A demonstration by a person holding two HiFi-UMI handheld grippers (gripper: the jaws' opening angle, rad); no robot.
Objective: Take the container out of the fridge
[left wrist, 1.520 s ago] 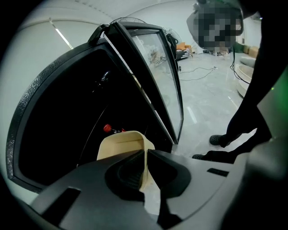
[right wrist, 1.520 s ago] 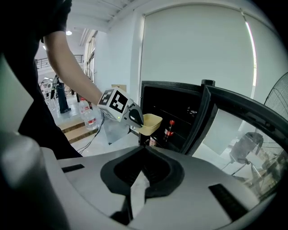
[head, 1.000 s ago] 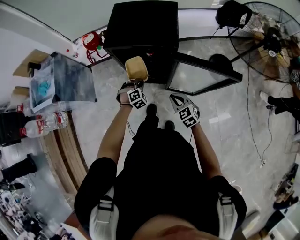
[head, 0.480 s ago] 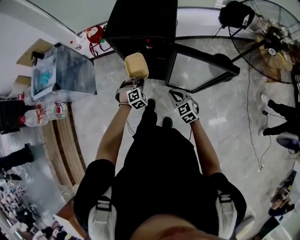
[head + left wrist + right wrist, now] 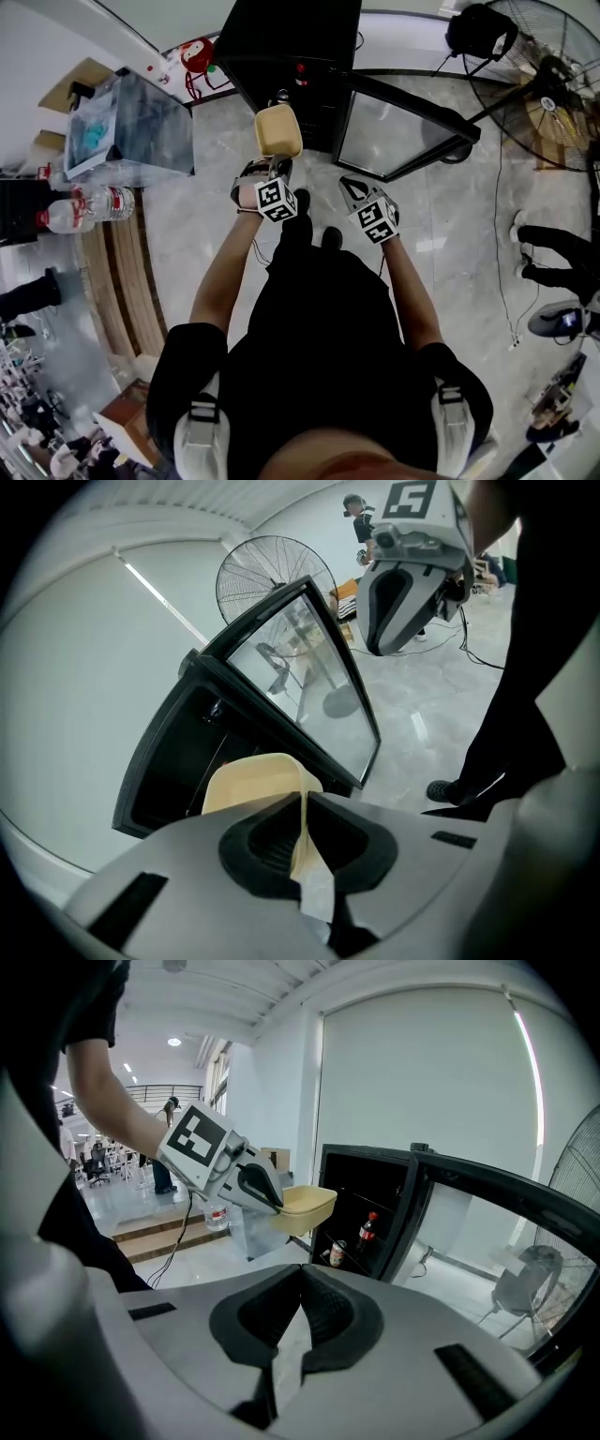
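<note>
In the head view my left gripper [image 5: 275, 162] is shut on the rim of a pale yellow container [image 5: 278, 129], held up outside the open black fridge [image 5: 291, 37]. The left gripper view shows the container [image 5: 246, 782] pinched edge-on between the jaws of that gripper [image 5: 302, 825], with the fridge's dark inside [image 5: 183, 761] behind it. My right gripper [image 5: 353, 190] hangs beside it, shut on nothing, in front of the fridge's glass door [image 5: 394, 136]. Seen from the right gripper [image 5: 302, 1277], the container [image 5: 305, 1206] is clear of the shelves, which hold a bottle [image 5: 367, 1227] and a can [image 5: 337, 1253].
The glass door [image 5: 314, 682] stands swung open to the right. A large floor fan [image 5: 534, 75] is at the far right, with a cable [image 5: 506, 244] on the floor. A wrapped box [image 5: 136, 131], water bottles [image 5: 84, 202] and wooden steps [image 5: 117, 281] lie left. A person's feet [image 5: 553, 253] stand right.
Both grippers keep nearly the same pose. The container stays in the left gripper's grip just in front of the fridge, while the head camera has shifted a little.
</note>
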